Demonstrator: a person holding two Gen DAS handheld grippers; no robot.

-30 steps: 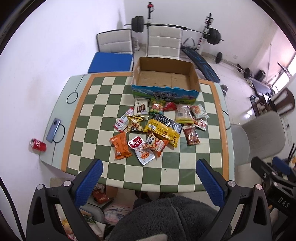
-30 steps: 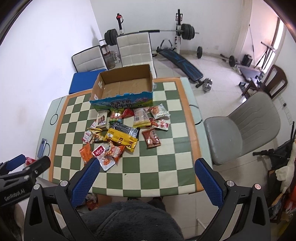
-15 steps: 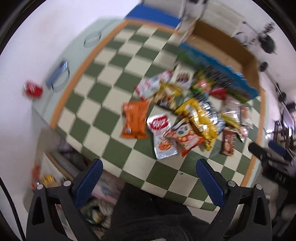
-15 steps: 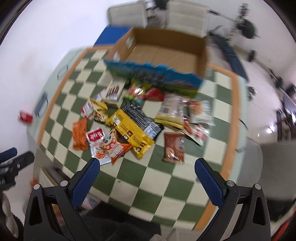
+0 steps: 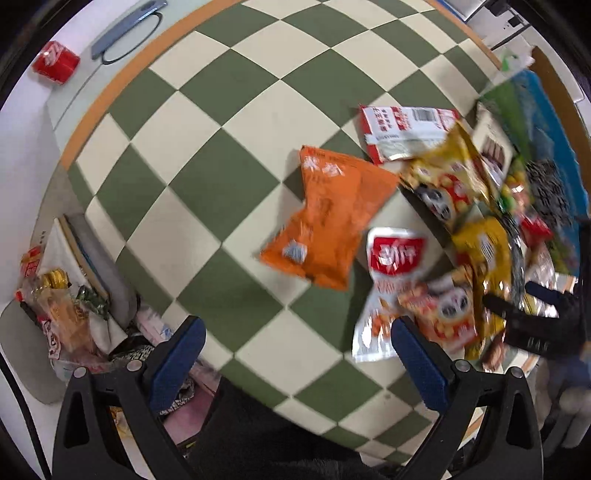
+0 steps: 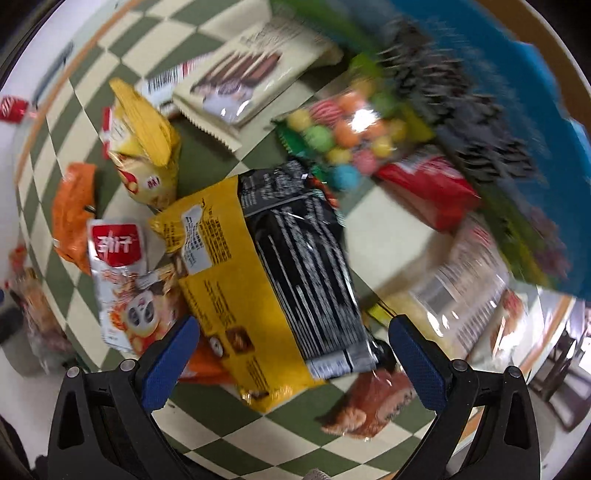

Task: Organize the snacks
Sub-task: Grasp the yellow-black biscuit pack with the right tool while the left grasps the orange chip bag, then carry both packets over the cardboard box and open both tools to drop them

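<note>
Green and cream checks covered the table (image 5: pixel 207 192), edged in orange with a pale rim where a red can (image 5: pixel 55 66) and a phone (image 5: pixel 125 22) lay, while clutter filled a shelf (image 5: pixel 62 306) below its near corner. Snacks spread toward the blue-sided box (image 6: pixel 517 92) at the far side: a yellow-and-black bag (image 6: pixel 266 280) largest, then an orange packet (image 5: pixel 332 218), a candy-ball pouch (image 6: pixel 351 133) and a red-and-white sachet (image 5: pixel 391 284). Both tongs gaped wide and empty, the left gripper (image 5: pixel 295 354) above bare checks near the orange packet, the right gripper (image 6: pixel 291 354) low over the yellow-and-black bag.
</note>
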